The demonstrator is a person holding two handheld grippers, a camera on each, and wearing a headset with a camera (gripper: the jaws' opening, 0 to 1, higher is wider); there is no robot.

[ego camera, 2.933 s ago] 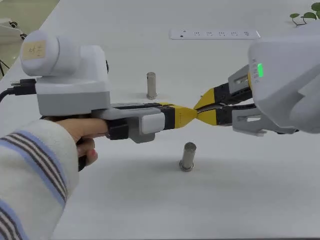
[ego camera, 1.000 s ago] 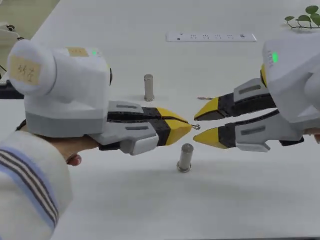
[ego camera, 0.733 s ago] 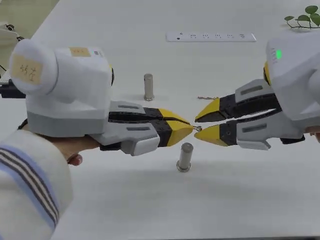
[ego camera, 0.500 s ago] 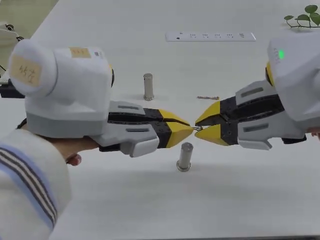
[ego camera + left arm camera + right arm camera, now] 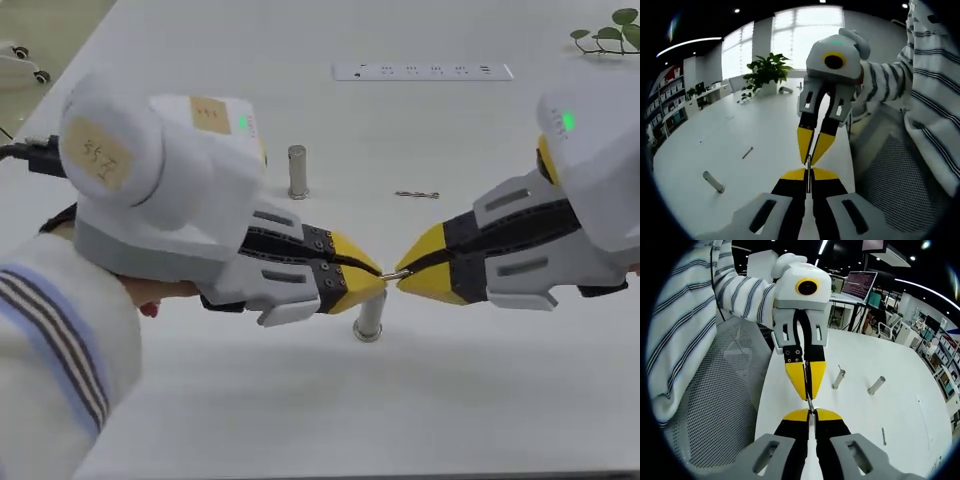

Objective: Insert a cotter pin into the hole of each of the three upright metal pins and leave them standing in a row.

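Meeting tip to tip, left gripper (image 5: 376, 279) pointing in from 9 o'clock, right gripper (image 5: 405, 280) from 3 o'clock, both clamped on one cotter pin (image 5: 391, 275), upright metal pin (image 5: 369, 314) at 6 o'clock

White table (image 5: 300, 400), bright windows (image 5: 790, 30), potted plant (image 5: 765, 70), mesh chair (image 5: 725, 385).

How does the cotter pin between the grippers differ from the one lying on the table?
The held cotter pin is off the table, pinched between the tips of the left gripper and right gripper; the loose cotter pin lies flat on the table, untouched. The held one is mostly hidden by the tips; the loose one shows its full length. Both are thin metal pins.
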